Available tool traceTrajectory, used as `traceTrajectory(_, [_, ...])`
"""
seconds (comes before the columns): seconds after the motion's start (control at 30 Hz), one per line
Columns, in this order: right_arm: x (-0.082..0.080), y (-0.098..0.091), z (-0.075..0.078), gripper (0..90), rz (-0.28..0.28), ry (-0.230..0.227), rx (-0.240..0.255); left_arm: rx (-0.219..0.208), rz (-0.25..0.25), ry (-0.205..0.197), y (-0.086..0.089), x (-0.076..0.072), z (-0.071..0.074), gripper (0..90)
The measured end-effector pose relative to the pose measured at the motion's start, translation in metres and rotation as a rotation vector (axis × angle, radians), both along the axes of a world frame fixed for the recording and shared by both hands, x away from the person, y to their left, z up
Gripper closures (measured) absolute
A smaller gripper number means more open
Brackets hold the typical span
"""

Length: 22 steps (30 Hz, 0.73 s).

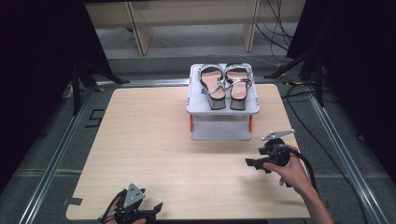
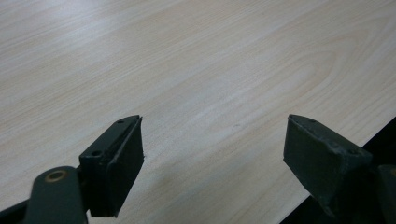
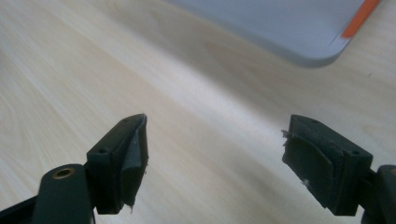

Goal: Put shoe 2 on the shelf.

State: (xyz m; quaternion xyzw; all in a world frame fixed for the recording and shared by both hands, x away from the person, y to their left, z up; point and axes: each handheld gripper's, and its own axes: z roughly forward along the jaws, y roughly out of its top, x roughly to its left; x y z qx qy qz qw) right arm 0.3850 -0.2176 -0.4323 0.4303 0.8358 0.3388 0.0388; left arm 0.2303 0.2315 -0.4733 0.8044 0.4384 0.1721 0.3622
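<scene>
1. Two grippers work over one wide, pale wooden table (image 1: 154, 154), the largest thing we see; it sits between dark curtains, with metal rails along its sides.
2. Next in size, a grey two-level shelf (image 1: 223, 108) with orange posts stands at the far middle of the table. In the right gripper view its lower corner (image 3: 299, 32) shows just ahead of the jaws.
3. On the shelf's top level we see a pair of silver strappy sandals (image 1: 226, 86), side by side and touching, heels toward us, well apart from both grippers.
4. We hold the right gripper (image 1: 256, 163) over the table in front of the shelf, at its right corner. Its jaws stand wide apart with nothing between them, only bare wood below.
5. We hold the left gripper (image 1: 152, 208) low at the near edge of the table, well apart from the shelf. Its jaws also gape wide and carry nothing.
6. We judge the sandals to be the thing in hand, with the right gripper nearer to them.
7. What could go wrong: thin straps may slip out of a pinch, so a sandal could swing and fall. A reach across the top level could nudge the second sandal off the edge. A low approach could knock the shelf, which looks light, and shift it.
</scene>
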Motion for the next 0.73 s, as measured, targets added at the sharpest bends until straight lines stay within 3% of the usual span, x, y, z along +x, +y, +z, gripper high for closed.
traceTrajectory(0.13, [-0.007,0.002,-0.009,22.0,0.022,0.014,0.004,0.000,0.006,0.002,0.000,0.000,-0.001,19.8])
traceTrajectory(0.23, [-0.014,0.001,-0.012,21.9,0.042,-0.024,-0.039,-0.001,0.007,0.002,0.000,0.000,-0.001,19.8])
traceTrajectory(0.3, [-0.017,0.001,-0.014,22.0,0.044,-0.016,-0.033,0.006,0.002,0.003,0.000,0.001,-0.001,19.8])
traceTrajectory(0.33, [-0.020,0.002,-0.016,22.1,0.027,0.005,-0.004,0.039,-0.004,0.003,0.001,0.001,-0.001,19.8])
traceTrajectory(0.4, [-0.018,-0.002,-0.019,22.1,0.073,-0.010,-0.028,0.041,-0.001,0.002,0.001,0.002,-0.001,19.8])
traceTrajectory(0.43, [-0.021,-0.001,-0.020,22.1,0.042,-0.008,-0.035,0.040,-0.001,0.002,0.001,0.002,-0.001,19.8])
traceTrajectory(0.47, [-0.021,-0.002,-0.020,21.8,0.053,-0.011,-0.059,0.040,0.001,0.002,0.001,0.002,-0.001,19.8])
traceTrajectory(0.57, [-0.021,-0.003,-0.025,22.2,0.089,-0.023,-0.037,0.041,-0.001,0.002,0.002,0.002,-0.001,19.8])
traceTrajectory(0.63, [-0.022,-0.002,-0.025,22.1,0.083,-0.009,-0.042,0.040,-0.004,0.002,0.001,0.002,-0.001,19.8])
traceTrajectory(0.67, [-0.023,-0.002,-0.024,22.0,0.055,-0.017,-0.074,0.046,-0.005,0.004,0.001,0.002,-0.001,19.8])
traceTrajectory(0.7, [-0.022,-0.003,-0.026,21.8,0.078,-0.002,-0.051,0.031,-0.005,0.011,0.000,0.001,-0.001,19.8])
traceTrajectory(0.73, [-0.022,-0.003,-0.027,21.7,0.082,-0.001,-0.049,0.051,-0.013,0.012,0.001,0.002,-0.001,19.7])
